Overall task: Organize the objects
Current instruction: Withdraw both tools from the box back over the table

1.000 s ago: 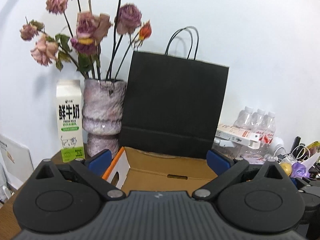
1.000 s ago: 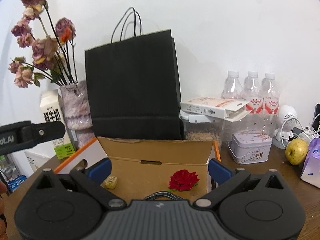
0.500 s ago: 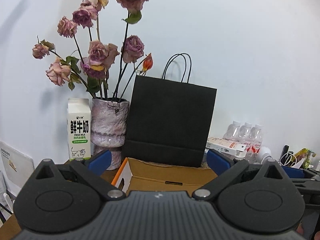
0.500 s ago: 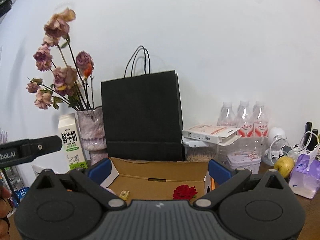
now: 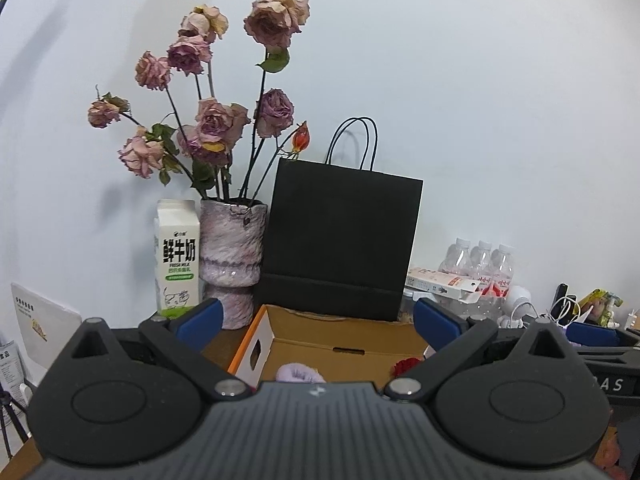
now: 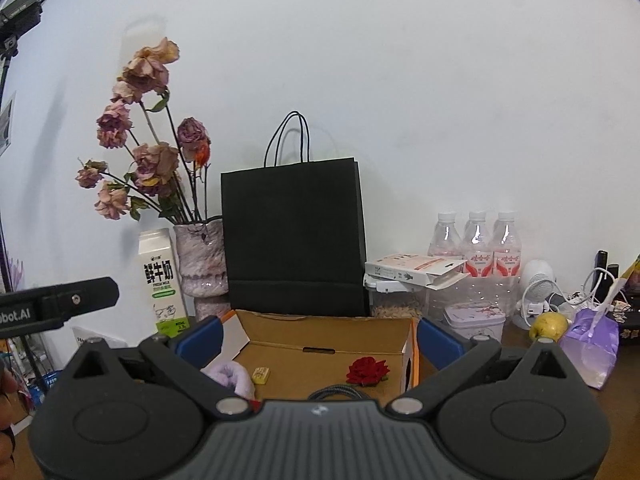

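An open cardboard box (image 6: 320, 336) sits on the wooden table in front of a black paper bag (image 6: 294, 236). Inside it lie a red rose head (image 6: 367, 370), a small yellow block (image 6: 262, 374), a lilac fluffy thing (image 6: 232, 374) and a dark braided cable (image 6: 334, 392). The box (image 5: 344, 340), the lilac thing (image 5: 298, 372) and the rose (image 5: 404, 366) also show in the left wrist view. My left gripper (image 5: 316, 320) and right gripper (image 6: 318, 334) are both open and empty, held back from the box.
A milk carton (image 5: 178, 258) and a vase of dried roses (image 5: 232, 252) stand left of the bag. Water bottles (image 6: 476, 244), a white carton (image 6: 416, 270), a tin (image 6: 474, 320), a yellow fruit (image 6: 548, 326) and a purple pouch (image 6: 590, 340) crowd the right.
Both grippers have pulled back and up from the box; the scene looks smaller and farther. The lilac thing now shows in the box.
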`<state>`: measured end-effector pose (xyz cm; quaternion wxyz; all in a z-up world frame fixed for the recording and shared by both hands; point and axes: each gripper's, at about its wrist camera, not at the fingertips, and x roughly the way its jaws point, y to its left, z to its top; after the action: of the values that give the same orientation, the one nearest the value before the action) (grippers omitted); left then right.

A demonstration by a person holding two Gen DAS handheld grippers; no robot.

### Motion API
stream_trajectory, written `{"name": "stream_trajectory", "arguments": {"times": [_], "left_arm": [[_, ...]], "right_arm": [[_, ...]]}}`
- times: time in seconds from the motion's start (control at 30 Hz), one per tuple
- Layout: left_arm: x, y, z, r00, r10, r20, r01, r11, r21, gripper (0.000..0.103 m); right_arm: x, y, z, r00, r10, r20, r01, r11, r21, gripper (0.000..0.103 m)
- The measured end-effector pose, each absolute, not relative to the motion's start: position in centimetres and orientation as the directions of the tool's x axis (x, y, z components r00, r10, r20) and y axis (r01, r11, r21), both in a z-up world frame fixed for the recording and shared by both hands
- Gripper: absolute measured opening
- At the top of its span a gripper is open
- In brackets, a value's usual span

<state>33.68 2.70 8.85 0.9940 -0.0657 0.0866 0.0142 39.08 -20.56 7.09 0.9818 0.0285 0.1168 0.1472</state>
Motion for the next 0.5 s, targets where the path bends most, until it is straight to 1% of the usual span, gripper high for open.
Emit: {"name": "stream_trajectory", "arguments": {"times": [0.5], "left_arm": [[26.3,2.5,8.1,0.978,0.049,-0.204,-0.065,0.995,-0.071,0.103]], "right_arm": [[31.7,-21.2,6.8,0.923,0.302,-0.239,-0.289,0.953,0.085,0.103]]}}
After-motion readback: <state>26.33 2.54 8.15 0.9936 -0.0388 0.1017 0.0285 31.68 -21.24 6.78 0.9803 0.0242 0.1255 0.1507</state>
